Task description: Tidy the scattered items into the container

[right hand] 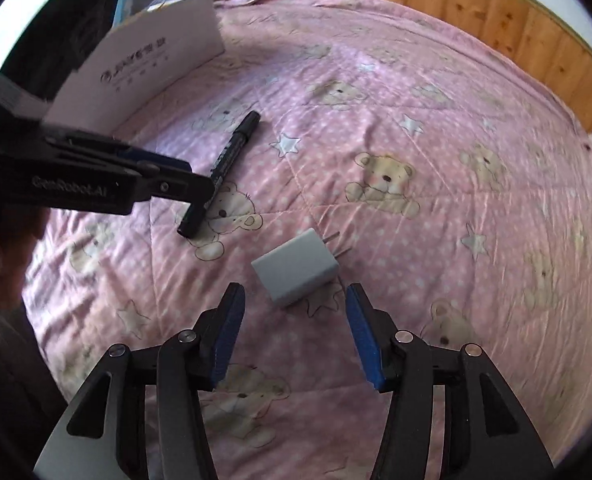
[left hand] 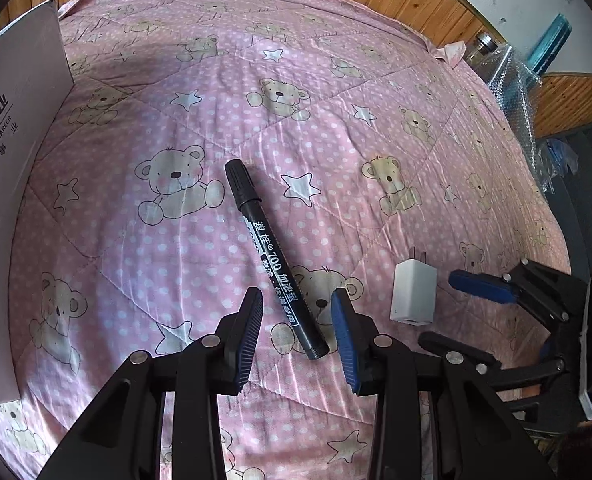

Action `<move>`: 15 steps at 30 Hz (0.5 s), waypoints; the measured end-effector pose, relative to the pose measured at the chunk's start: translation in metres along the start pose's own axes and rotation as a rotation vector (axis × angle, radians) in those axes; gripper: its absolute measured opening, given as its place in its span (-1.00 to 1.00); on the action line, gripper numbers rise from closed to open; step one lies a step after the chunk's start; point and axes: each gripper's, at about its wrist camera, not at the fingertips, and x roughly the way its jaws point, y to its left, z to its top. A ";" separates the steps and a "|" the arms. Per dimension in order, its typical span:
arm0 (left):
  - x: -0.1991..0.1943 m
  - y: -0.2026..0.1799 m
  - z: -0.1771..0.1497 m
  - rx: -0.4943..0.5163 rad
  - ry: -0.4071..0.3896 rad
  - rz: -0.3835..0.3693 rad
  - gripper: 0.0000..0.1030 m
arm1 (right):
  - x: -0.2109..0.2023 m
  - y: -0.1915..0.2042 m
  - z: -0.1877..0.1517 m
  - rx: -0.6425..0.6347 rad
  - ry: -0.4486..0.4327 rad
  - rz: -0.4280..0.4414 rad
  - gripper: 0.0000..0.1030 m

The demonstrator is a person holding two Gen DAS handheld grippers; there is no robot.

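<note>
Pink bear-print quilt [left hand: 296,92]: my left gripper [left hand: 297,322], jaws apart, straddles the black marker's [left hand: 274,258] near end, its long axis running away up-left toward the cardboard box [left hand: 16,120]; right gripper [right hand: 294,334], also apart, faces the white charger [right hand: 296,272].

In the left wrist view the white box [left hand: 16,152] at the left is cut off by the frame edge, so its printed text is only partly readable and its opening cannot be seen. At the upper right a bottle [left hand: 485,46] and bubble wrap [left hand: 513,80] are too small to tell apart clearly. In the right wrist view the left tool [right hand: 168,178] covers the middle of the black marker [right hand: 232,148]. The bed quilt [right hand: 495,200] blurs toward the right. The hand [right hand: 0,248] at the left edge is dark and cropped.
</note>
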 end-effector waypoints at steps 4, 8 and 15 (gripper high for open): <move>0.009 0.003 0.000 0.000 0.014 -0.027 -0.27 | -0.005 -0.012 -0.026 0.218 -0.010 0.072 0.08; 0.005 0.016 -0.007 -0.015 -0.004 0.014 -0.28 | -0.002 -0.016 -0.035 0.271 0.032 -0.041 -0.30; -0.005 0.019 0.003 -0.065 -0.046 -0.042 -0.03 | -0.011 -0.003 -0.002 0.464 -0.061 -0.018 0.17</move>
